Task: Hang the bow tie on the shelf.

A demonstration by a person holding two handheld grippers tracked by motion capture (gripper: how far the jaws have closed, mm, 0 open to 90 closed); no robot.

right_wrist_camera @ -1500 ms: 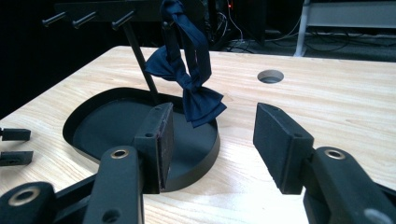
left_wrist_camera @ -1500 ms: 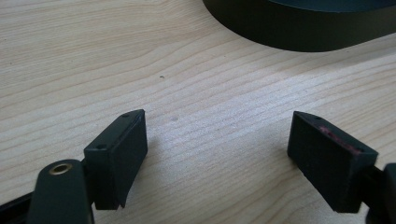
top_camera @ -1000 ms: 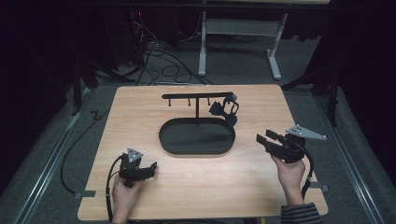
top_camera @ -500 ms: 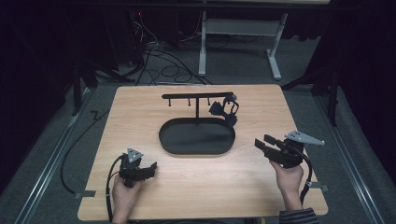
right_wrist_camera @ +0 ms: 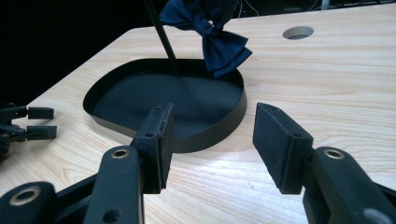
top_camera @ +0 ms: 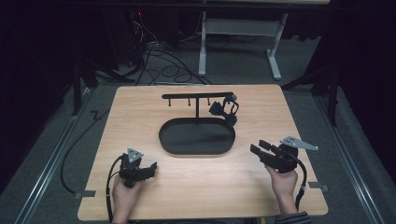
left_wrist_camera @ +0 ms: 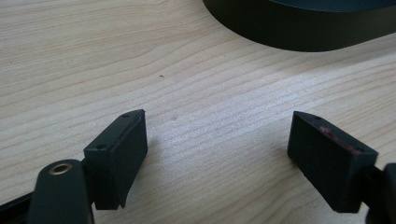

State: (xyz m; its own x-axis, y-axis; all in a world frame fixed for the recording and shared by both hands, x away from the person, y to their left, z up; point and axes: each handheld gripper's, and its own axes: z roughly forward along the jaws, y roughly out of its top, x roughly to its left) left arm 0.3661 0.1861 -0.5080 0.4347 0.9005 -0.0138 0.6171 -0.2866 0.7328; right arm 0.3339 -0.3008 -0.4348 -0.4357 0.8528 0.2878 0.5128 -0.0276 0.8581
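A black oval tray (top_camera: 170, 142) with a T-shaped rack (top_camera: 196, 96) stands mid-table. A dark blue bow tie (top_camera: 225, 111) hangs from the rack's right end, and it appears as the bow tie (right_wrist_camera: 215, 37) in the right gripper view above the tray (right_wrist_camera: 219, 126). My right gripper (top_camera: 258, 148) is open at the table's right, low over the wood, jaws pointing left toward the tray, nothing between them. My left gripper (top_camera: 150, 167) rests open at the front left, pointing right, with bare wood between its pads (left_wrist_camera: 123, 144). The tray edge (left_wrist_camera: 299, 37) lies beyond it.
The wooden table (top_camera: 140, 107) has a round cable hole (right_wrist_camera: 298, 32) near its back right. Cables trail from both grippers off the front edge. Dark floor with cables and a white desk frame (top_camera: 238, 28) lies behind the table.
My right gripper has sunk a little toward the table and drifted nearer the front edge. The left gripper, tray and bow tie have stayed put.
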